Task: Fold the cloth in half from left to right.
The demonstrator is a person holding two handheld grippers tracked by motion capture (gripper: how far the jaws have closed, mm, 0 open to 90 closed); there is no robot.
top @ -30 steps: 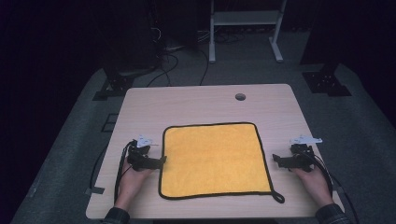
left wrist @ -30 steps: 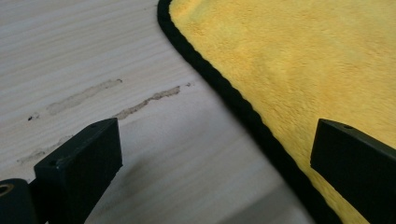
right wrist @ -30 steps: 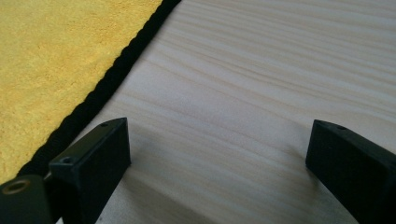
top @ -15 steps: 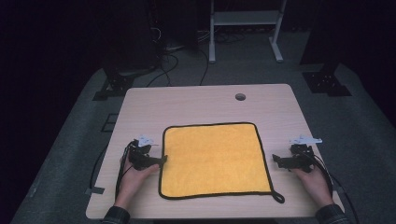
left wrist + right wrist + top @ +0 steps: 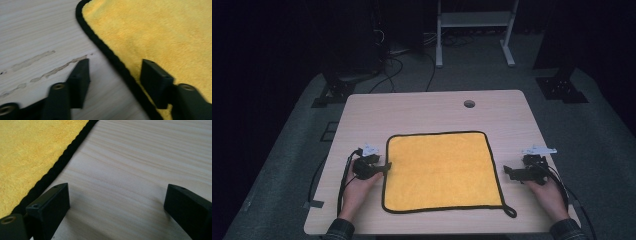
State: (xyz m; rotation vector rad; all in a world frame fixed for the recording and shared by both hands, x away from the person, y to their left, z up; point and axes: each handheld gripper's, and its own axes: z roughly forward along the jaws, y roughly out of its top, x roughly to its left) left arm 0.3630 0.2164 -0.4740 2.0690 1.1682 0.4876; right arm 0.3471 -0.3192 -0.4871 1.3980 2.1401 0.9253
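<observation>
- Your left hand-held gripper [image 5: 384,167] sits at the left edge of the yellow cloth [image 5: 439,170], roughly halfway along that side.
- Its jaws have just been closing. In the left gripper view they straddle the cloth's black border [image 5: 112,60], one over bare wood and one over the yellow pile, with a gap on either side of the trim, so they are not yet pressing on it.
- The yellow cloth lies flat and spread out in the near middle of the tabletop [image 5: 432,107], with a small black loop [image 5: 510,212] at its near right corner.
- Your right hand-held gripper [image 5: 508,173] rests just beside the cloth's right edge, apart from it.
- Its jaws stand wide and released, with only bare wood between them; the cloth's border passes just left of them in the right gripper view.
</observation>
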